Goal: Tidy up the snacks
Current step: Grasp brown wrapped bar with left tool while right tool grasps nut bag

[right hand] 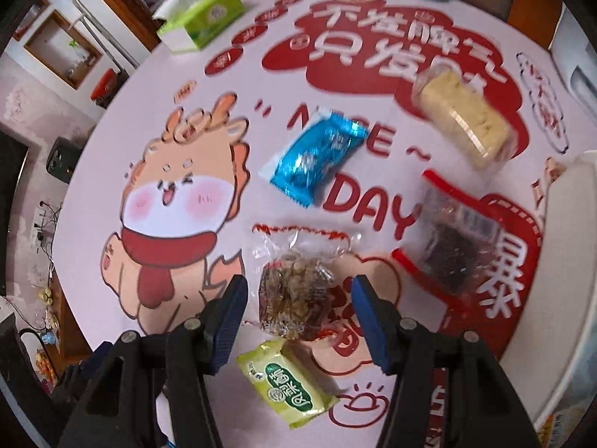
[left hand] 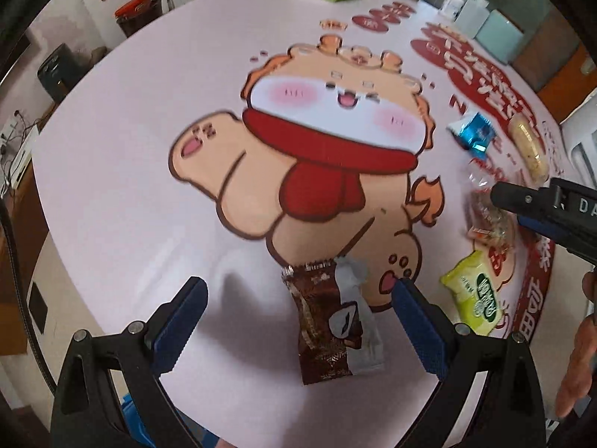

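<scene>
Between the pads of my left gripper [left hand: 300,321], flat on the worktop [left hand: 130,142]: a brown snack bar [left hand: 324,332] with a grey wrapper strip beside it. Its long axis runs away from me, torn-looking crimped end toward the cartoon print, other end nearest the camera. Jaws stand wide, one pad on each side, neither touching the wrapper, nothing held. I judge the gripper is lined up across the bar's short width, the sensible way to pinch it.

Under my right gripper [right hand: 298,317]: a clear bag of nut brittle [right hand: 294,291], roundish, lying flat, its red crimped edge pointing up toward the "DAY" lettering. Jaws about half open, straddling it, no contact I can confirm, nothing held.

Outward from there, all loose and well apart on the worktop: green packet [right hand: 287,384] just nearer the camera than the brittle, lying diagonally; blue foil packet [right hand: 317,156] beyond, long axis slanting up to the right; pale cracker pack [right hand: 462,119] farther right; dark snack bag [right hand: 455,246] to the right. Green tissue box [right hand: 201,18] at the far edge.

Snacks look scattered, none grouped yet, so sorting seems barely begun.
</scene>
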### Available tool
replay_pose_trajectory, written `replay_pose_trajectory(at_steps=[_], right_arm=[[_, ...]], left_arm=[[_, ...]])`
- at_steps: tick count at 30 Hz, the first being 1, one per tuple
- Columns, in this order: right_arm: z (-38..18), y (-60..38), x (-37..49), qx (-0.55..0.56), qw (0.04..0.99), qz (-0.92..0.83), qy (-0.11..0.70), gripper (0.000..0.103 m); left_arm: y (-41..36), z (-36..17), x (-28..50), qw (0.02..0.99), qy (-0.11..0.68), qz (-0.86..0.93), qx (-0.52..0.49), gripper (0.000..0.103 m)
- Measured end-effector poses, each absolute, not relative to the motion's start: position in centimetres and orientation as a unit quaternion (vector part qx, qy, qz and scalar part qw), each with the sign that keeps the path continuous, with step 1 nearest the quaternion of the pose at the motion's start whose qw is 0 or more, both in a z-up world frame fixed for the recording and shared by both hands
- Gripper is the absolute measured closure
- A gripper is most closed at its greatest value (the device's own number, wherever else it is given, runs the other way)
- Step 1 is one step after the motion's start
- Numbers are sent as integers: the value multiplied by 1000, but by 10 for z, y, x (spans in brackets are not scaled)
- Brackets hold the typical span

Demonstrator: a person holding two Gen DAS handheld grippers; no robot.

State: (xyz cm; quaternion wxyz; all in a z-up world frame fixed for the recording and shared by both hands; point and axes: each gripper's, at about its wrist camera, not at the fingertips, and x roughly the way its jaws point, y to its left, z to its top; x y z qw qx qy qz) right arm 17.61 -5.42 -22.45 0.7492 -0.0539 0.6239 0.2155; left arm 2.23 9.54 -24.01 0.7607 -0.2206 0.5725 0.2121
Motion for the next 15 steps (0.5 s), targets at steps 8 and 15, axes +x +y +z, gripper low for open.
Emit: replay_pose_trajectory(at_steps=[8, 15], right_arm=[[-245, -44, 173, -71, 739, 216, 634, 46], [-245, -39, 164, -83, 741, 234, 623, 61]], left_arm=[[74, -255, 28, 753, 595, 207, -188, 28], [75, -250, 31, 764, 585, 190, -197, 68]])
